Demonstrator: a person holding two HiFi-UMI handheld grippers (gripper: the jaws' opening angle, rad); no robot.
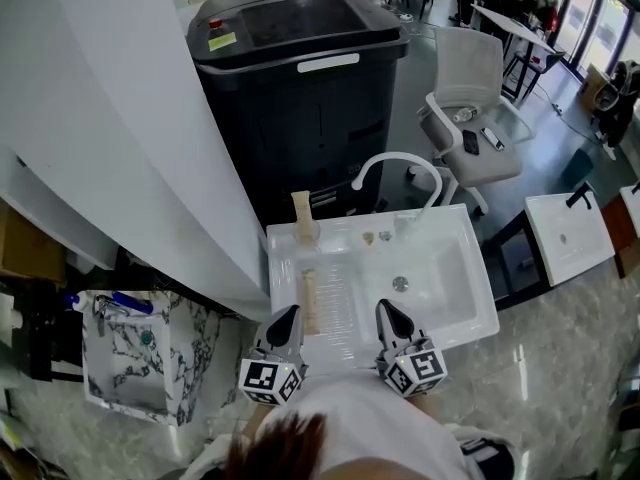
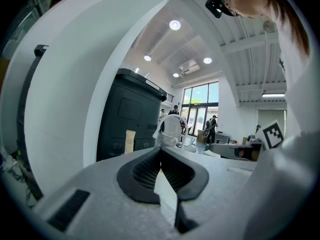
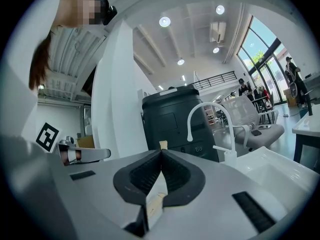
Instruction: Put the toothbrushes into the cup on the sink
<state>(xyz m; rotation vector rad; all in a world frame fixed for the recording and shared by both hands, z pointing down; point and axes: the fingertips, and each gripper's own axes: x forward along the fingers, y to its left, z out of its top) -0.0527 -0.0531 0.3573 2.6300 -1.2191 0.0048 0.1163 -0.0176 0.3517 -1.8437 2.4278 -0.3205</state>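
White glossy sink [image 1: 472,300], curved white faucet [image 1: 395,159], dark bin [image 1: 300,98] behind. Toothbrush [image 1: 311,300]: slim pale wooden-looking stick, flat on ribbed drainboard left of basin. Left gripper [image 1: 290,313] and right gripper [image 1: 389,310]: jaws both closed, empty

A broad white curved wall [image 1: 110,118] sweeps down the left. Beyond it stands a tall dark grey bin [image 1: 300,98], with a grey office chair [image 1: 470,118] beside it on the glossy grey floor [image 1: 412,80]. Tall windows [image 3: 262,54] brighten the far end, and round ceiling lights [image 3: 165,21] glow overhead.
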